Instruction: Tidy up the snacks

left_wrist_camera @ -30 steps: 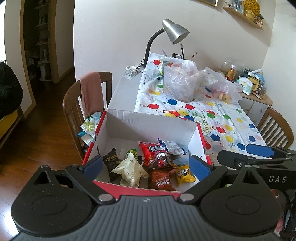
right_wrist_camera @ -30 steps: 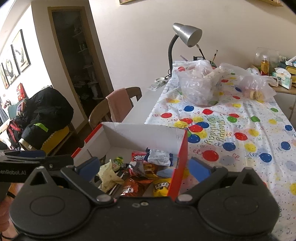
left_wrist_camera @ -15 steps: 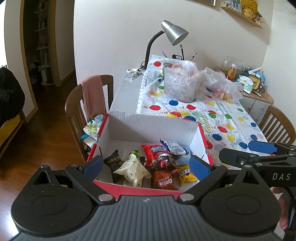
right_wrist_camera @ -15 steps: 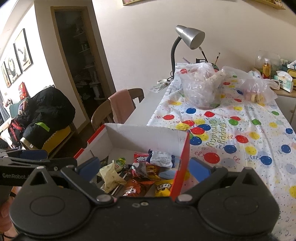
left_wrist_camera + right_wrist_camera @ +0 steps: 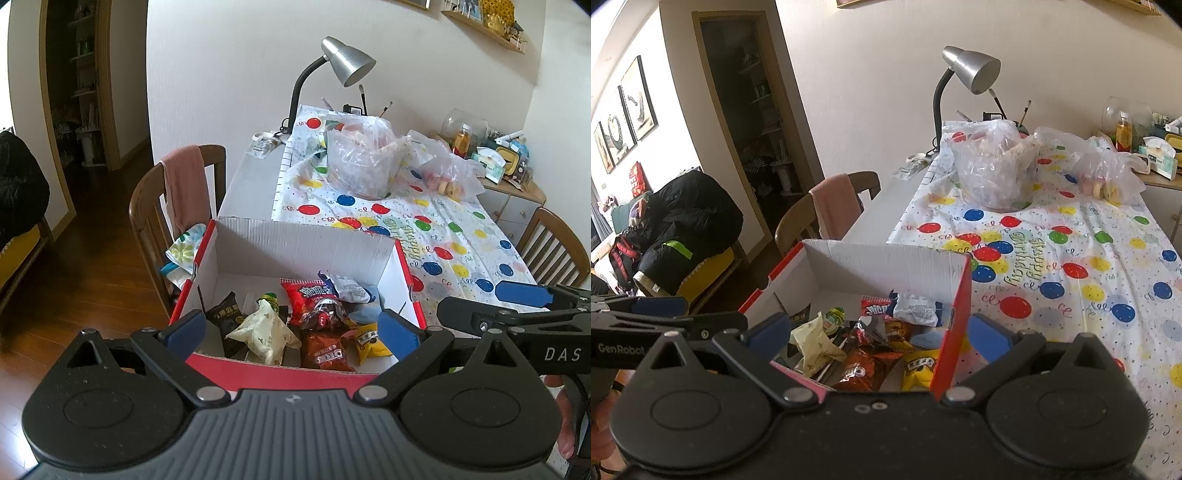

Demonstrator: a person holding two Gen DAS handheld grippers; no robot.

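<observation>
Both claws spread (empty); box (image 5: 295,242) far half bare

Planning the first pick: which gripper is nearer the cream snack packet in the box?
Left. The left gripper hovers directly above the cream packet; the right gripper sits over the box's right wall.

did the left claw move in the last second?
Yes. In the left wrist view, the left claw has drawn back slightly from the snack box: box and lamp sit a little farther off.
</observation>
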